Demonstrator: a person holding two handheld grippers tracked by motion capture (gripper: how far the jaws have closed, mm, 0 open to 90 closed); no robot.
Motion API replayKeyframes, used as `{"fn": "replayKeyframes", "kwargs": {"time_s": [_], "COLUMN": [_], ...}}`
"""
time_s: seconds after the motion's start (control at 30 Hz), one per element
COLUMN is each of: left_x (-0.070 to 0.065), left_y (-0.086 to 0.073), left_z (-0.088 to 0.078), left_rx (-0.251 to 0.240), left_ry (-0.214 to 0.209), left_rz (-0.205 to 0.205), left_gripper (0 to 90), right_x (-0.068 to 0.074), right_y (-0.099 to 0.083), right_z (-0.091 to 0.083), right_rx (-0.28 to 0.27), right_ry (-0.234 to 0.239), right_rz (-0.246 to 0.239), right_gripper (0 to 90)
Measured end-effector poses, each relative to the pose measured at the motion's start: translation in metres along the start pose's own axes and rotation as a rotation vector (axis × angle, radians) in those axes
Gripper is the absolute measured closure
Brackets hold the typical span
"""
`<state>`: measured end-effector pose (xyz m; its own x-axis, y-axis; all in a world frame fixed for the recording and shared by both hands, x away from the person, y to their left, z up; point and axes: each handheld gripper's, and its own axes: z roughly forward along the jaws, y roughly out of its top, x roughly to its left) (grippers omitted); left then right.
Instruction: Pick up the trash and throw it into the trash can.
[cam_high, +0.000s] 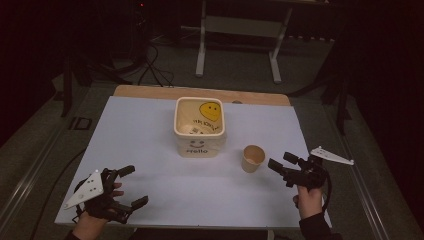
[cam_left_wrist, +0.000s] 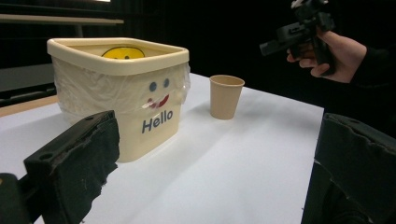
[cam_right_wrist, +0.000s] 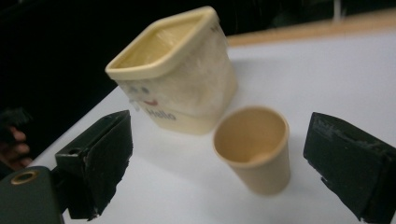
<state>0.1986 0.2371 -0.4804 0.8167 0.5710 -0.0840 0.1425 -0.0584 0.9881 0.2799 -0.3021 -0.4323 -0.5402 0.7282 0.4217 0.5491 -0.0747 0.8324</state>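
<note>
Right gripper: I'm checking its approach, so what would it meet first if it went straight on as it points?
Probably the paper cup, which stands upright between the open right gripper's jaws, just ahead.

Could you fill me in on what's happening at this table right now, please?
A person holds a black two-jaw tool in each hand over a white table. The right tool, jaws open, points at an upright tan paper cup, which sits between its jaws in the right gripper view but isn't touched. Beside the cup stands a cream square plastic bin marked "Hello". The left tool is open too, near the front left edge, holding nothing.
</note>
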Motion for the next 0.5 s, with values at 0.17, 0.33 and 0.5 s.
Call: {"fn": "replayKeyframes", "kwargs": {"time_s": [0.17,0.33,0.5], "left_x": [0.000,0.001,0.000], "left_y": [0.000,0.000,0.000], "left_z": [0.000,0.000,0.000], "left_rx": [0.000,0.000,0.002], "left_ry": [0.001,0.006,0.006], "left_rz": [0.000,-0.001,0.000], "left_gripper": [0.8,0.8,0.8], "right_x": [-0.019,-0.030,-0.031], "right_y": [-0.003,-0.012,-0.018], "right_z": [0.006,0.010,0.014], "right_rx": [0.195,0.355,0.496], "right_ry": [-0.039,-0.024,-0.005], "right_rz": [0.134,0.170,0.122], "right_gripper": [8.1,8.1,8.1]}}
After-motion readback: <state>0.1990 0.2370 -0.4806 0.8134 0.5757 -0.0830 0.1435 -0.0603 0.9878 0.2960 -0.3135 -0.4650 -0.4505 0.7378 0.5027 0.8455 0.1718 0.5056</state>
